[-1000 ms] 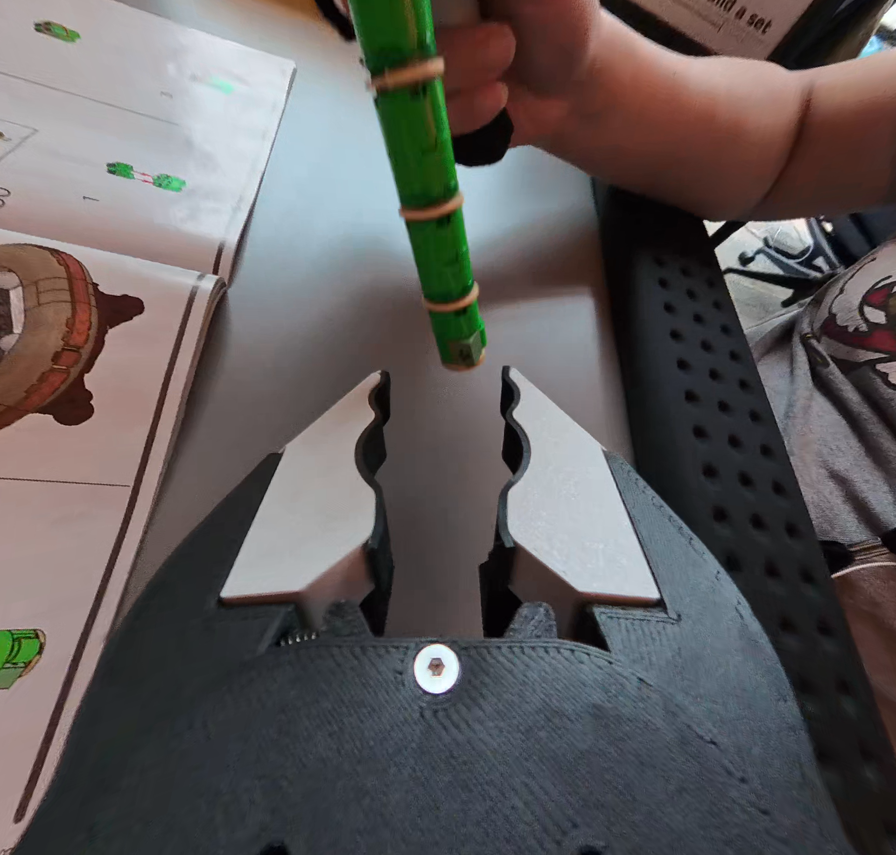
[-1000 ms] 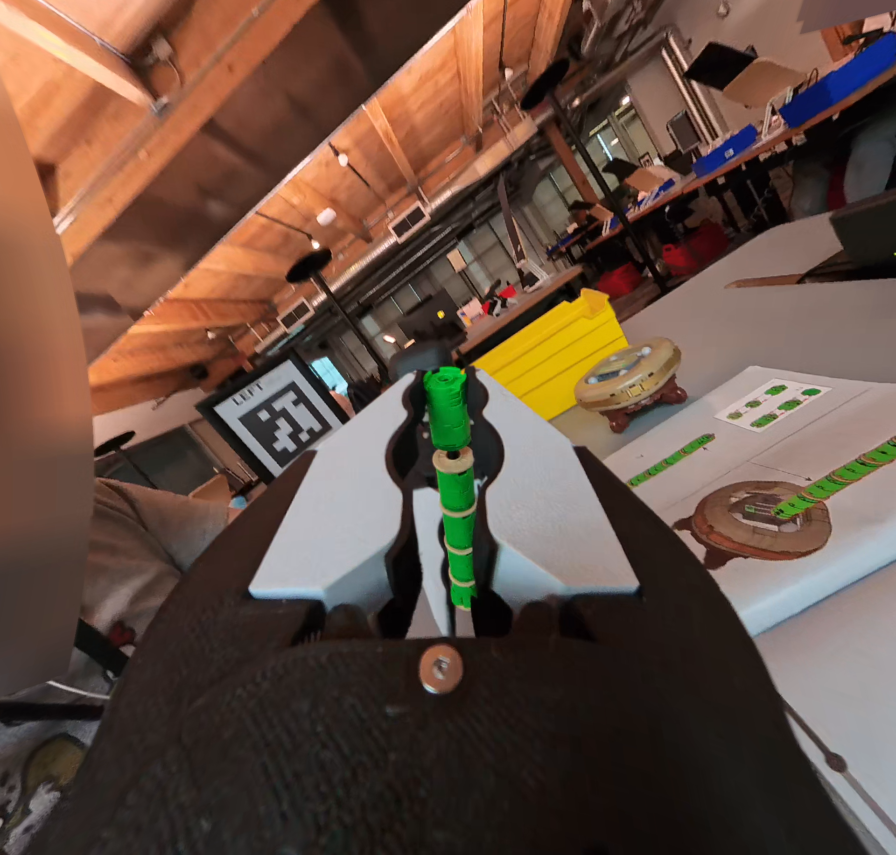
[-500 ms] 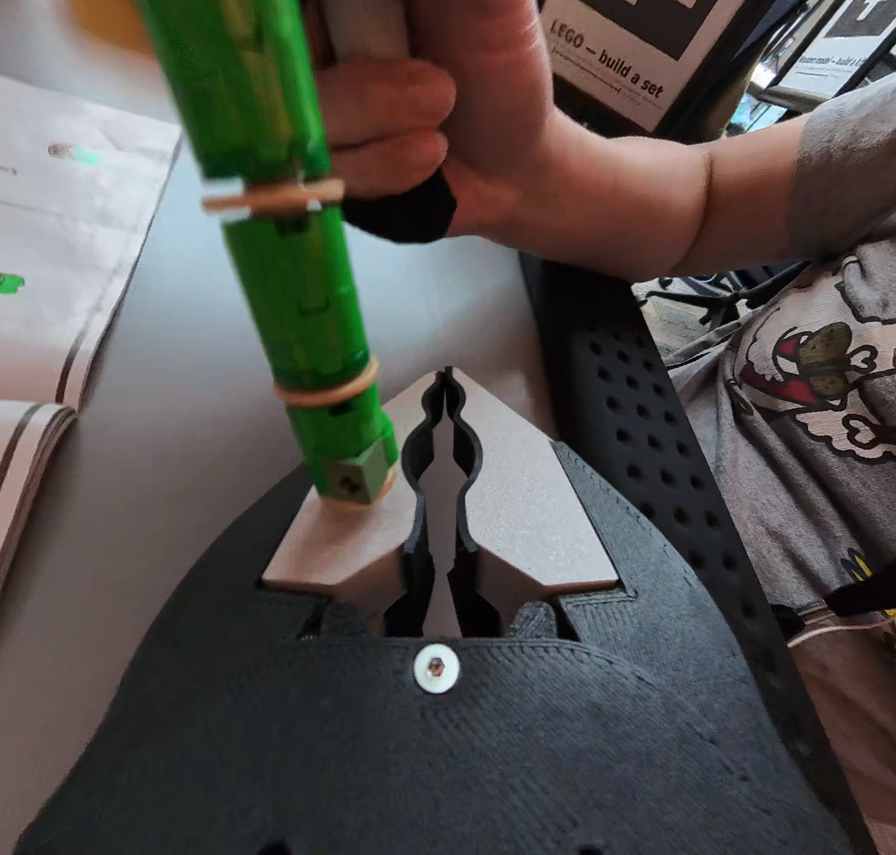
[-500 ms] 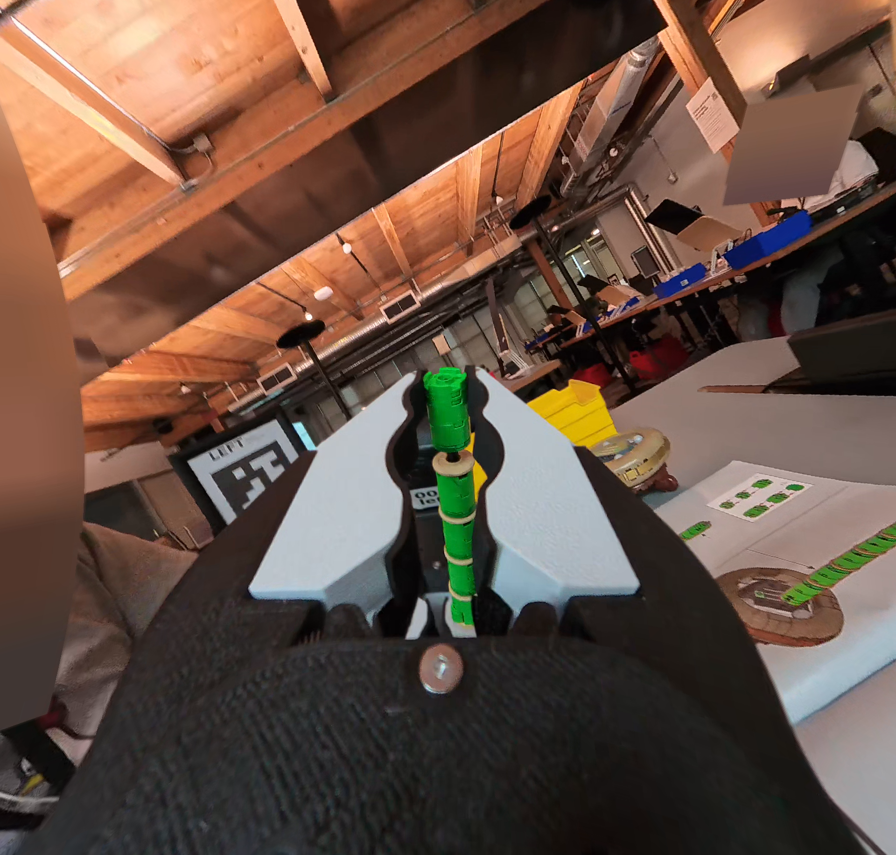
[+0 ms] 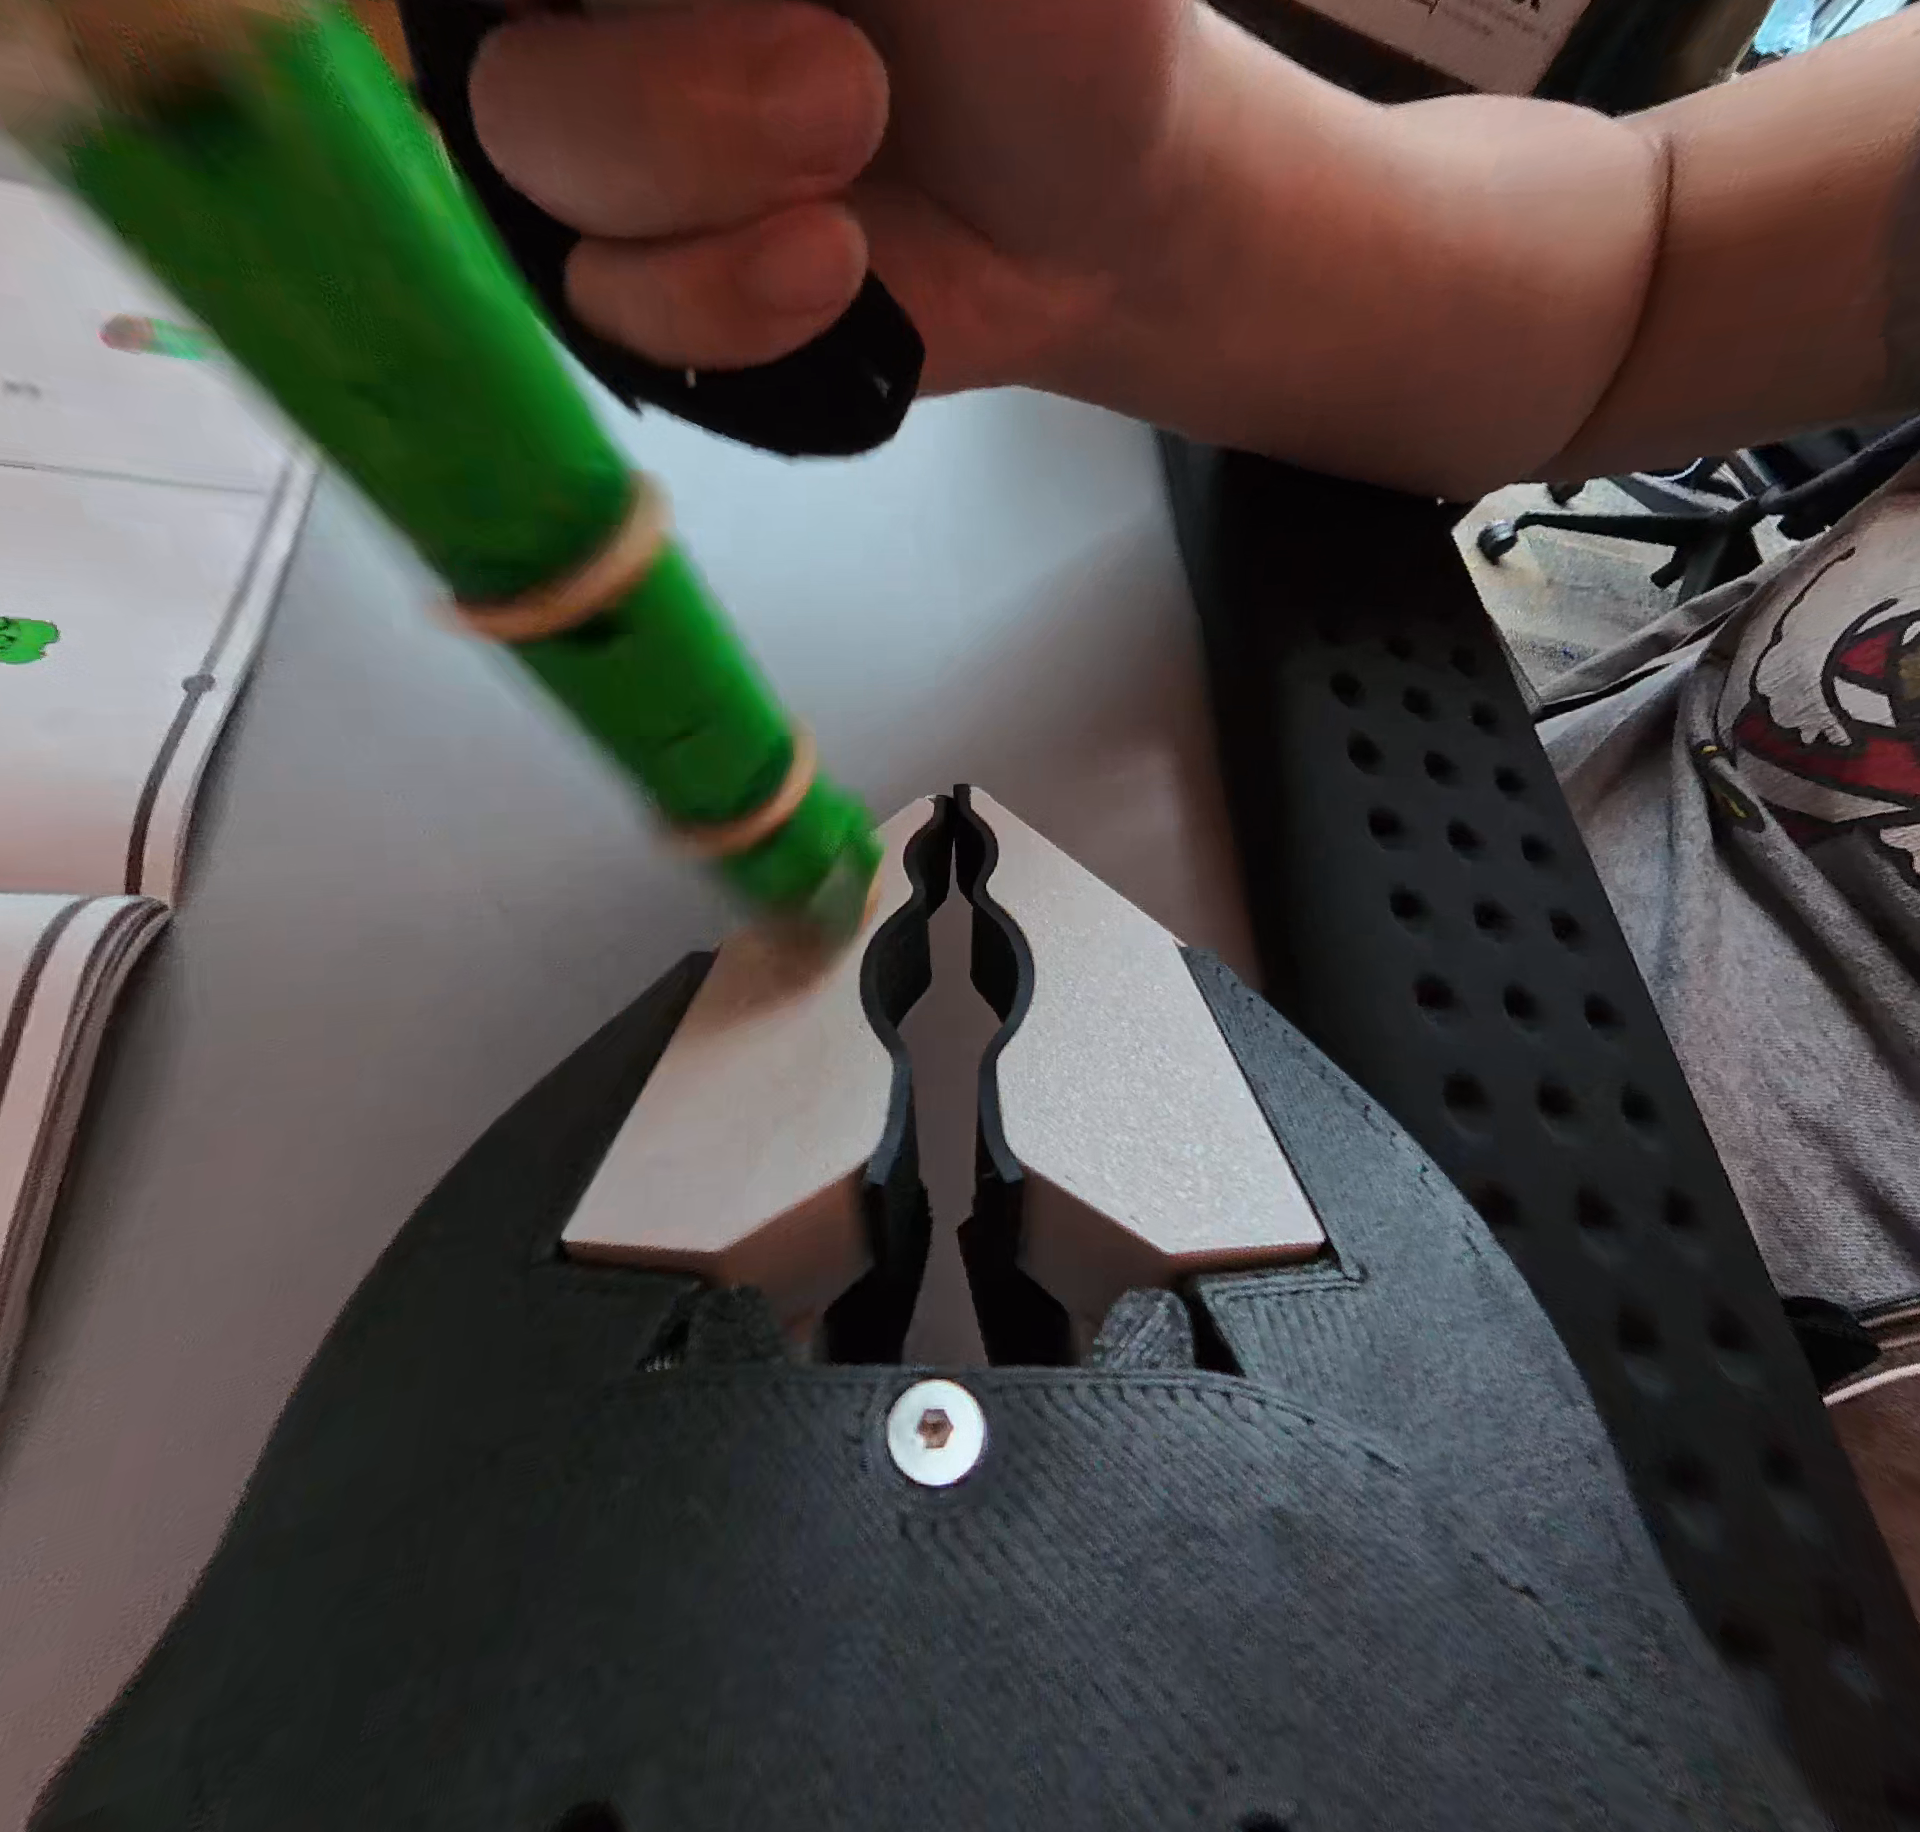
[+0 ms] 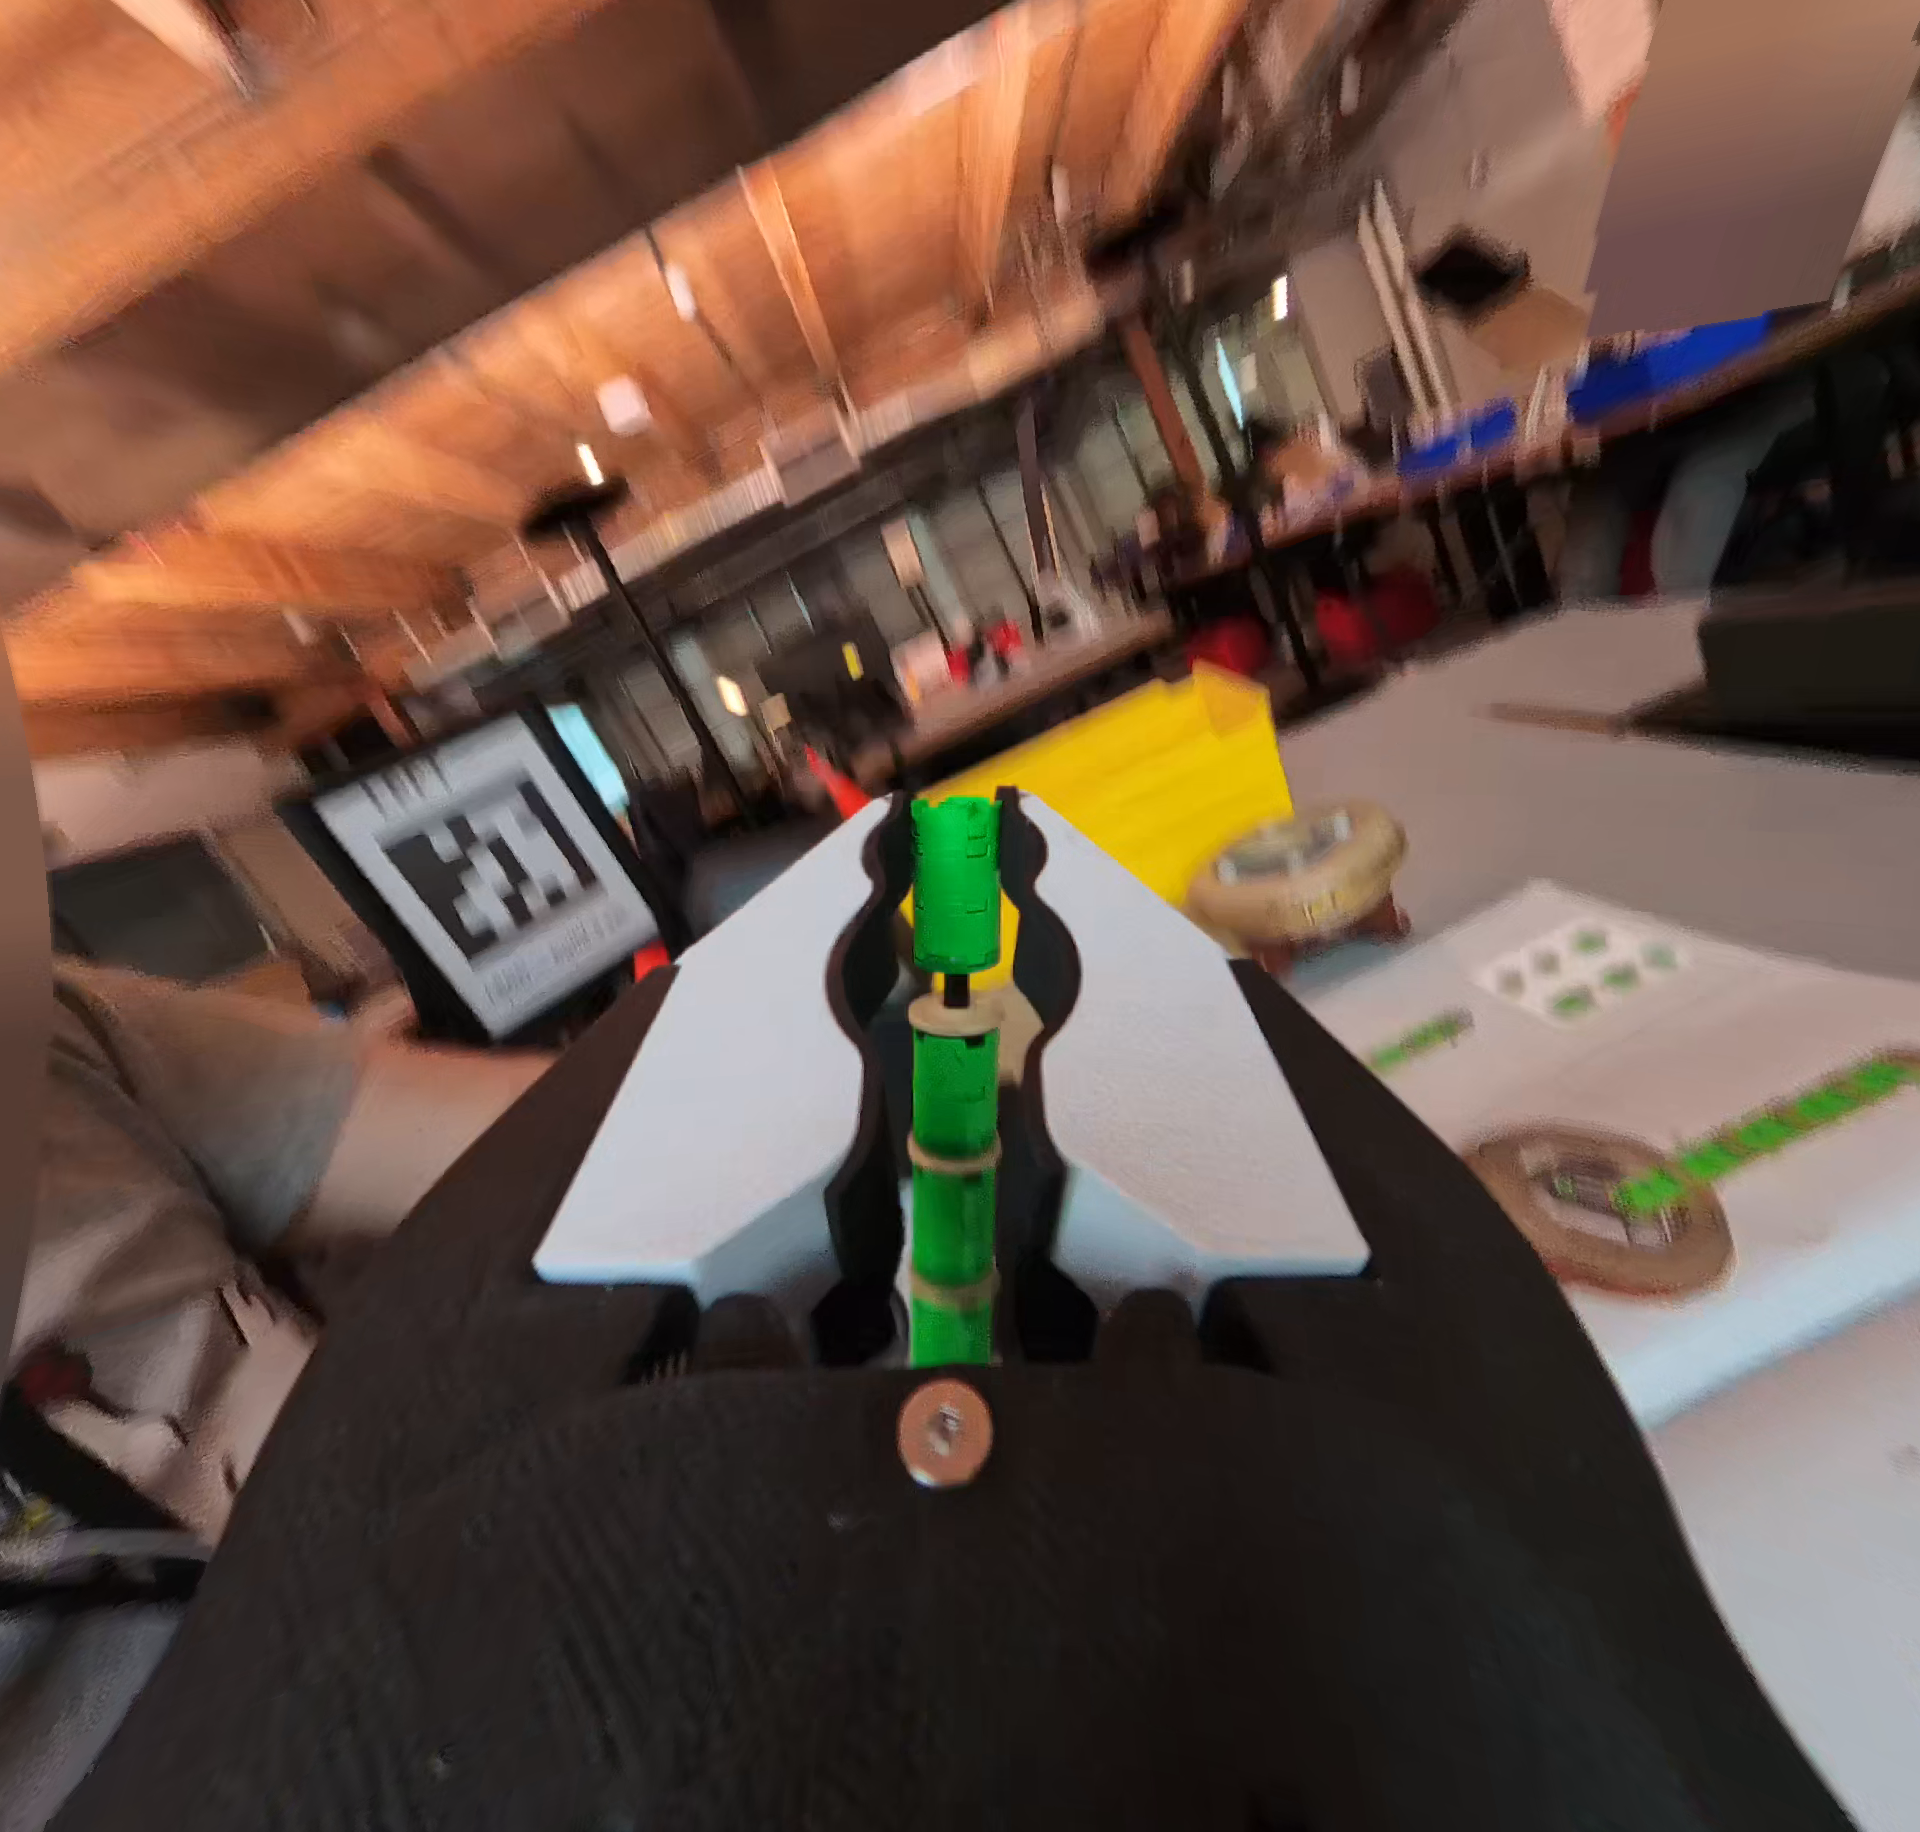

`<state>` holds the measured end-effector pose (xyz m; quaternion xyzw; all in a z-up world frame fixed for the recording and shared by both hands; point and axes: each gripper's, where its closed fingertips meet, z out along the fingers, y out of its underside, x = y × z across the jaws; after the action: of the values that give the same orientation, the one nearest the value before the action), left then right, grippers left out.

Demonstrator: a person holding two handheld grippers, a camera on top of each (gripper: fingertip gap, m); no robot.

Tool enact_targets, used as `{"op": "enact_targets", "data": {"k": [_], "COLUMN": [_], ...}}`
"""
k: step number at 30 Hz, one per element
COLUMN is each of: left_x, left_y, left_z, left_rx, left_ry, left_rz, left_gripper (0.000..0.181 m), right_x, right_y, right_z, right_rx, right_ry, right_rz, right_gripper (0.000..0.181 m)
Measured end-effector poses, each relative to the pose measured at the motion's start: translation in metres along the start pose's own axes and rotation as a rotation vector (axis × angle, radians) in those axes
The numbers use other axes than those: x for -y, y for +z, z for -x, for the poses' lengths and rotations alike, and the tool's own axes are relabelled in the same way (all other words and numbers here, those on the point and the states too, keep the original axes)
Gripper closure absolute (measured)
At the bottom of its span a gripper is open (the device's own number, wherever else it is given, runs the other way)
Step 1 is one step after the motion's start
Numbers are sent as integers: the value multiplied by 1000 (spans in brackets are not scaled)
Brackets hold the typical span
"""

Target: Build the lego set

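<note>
Left wrist view showed the left gripper point(image 5: 954, 826) with its jaws together and empty. The green rod point(image 5: 520, 494), blurred, slanted down from upper left, its lower end resting on or just over the left finger point(image 5: 769, 1065); contact could not be confirmed. A hand point(image 5: 831, 172) gripped the other tool's handle above the grey table point(image 5: 499, 847), probably bracing the rod end for seating. Right wrist view showed the right gripper point(image 6: 956, 816) clamped on the rod's top segment point(image 6: 953, 878), long axis along the fingers, tip forward. A gap below that segment suggested it was not fully pushed home. The round base point(image 6: 1299, 878) stood beyond the open booklet point(image 6: 1558, 1107).
</note>
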<state>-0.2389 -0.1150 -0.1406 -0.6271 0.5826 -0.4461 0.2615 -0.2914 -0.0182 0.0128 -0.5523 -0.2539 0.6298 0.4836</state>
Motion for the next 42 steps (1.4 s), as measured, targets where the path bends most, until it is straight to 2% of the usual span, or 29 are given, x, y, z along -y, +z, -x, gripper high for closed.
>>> {"op": "enact_targets", "data": {"k": [1, 2, 3, 7, 11, 13, 14, 16, 18, 21, 23, 28, 31, 37, 39, 42], "left_x": [10, 23, 32, 25, 16, 13, 13, 23, 35, 48, 49, 30, 28, 21, 22, 24], "left_y": [-2, -8, -13, -23, -32, -36, -38, -42, -47, -52, -56, -57, -59, -52, -49, -48], "left_z": [-1, -2, -1, -5, 5, 17, 23, 30, 33, 36, 38, 46, 42, 41, 38, 37], "left_rx": [-2, -8, -8, -32, 10, 68, 103, 138, 152, 158, 168, 231, 225, 242, 235, 235], "left_ry": [12, 13, 4, -22, -26, -14, -10, -4, -6, -12, 6, 68, 98, 141, 156, 164], "left_rz": [-57, -136, -174, -134, -119, -105, -111, -179, -258, -320, -325, -230, -220, -160, -165, -182], "left_gripper": [181, 181, 181, 181, 179, 167, 154, 136, 130, 136, 164, 172, 172, 171, 172, 172], "right_x": [-27, -46, -49, 1, 13, 10, 6, -4, -14, -26, -34, -50, -56, -62, -62, -63], "right_y": [7, 13, 19, 19, 3, -1, -2, 0, 6, 15, 18, 13, 9, 11, 12, 12], "right_z": [-4, -1, 8, 22, 11, 5, 1, -2, -1, 0, 3, 6, 9, 17, 16, 18], "right_rx": [-31, -25, 12, -17, -46, -35, -33, 4, 55, 111, 141, 125, 96, 97, 77, 76], "right_ry": [-36, -83, -93, -220, -173, -104, -84, -52, 10, 83, 84, -70, -173, -254, -266, -286], "right_rz": [132, 197, 185, 73, 33, 14, 8, 5, 4, 21, 48, 179, 249, 301, 312, 317], "right_gripper": [165, 165, 165, 166, 166, 166, 166, 166, 166, 166, 166, 164, 160, 152, 165, 165]}}
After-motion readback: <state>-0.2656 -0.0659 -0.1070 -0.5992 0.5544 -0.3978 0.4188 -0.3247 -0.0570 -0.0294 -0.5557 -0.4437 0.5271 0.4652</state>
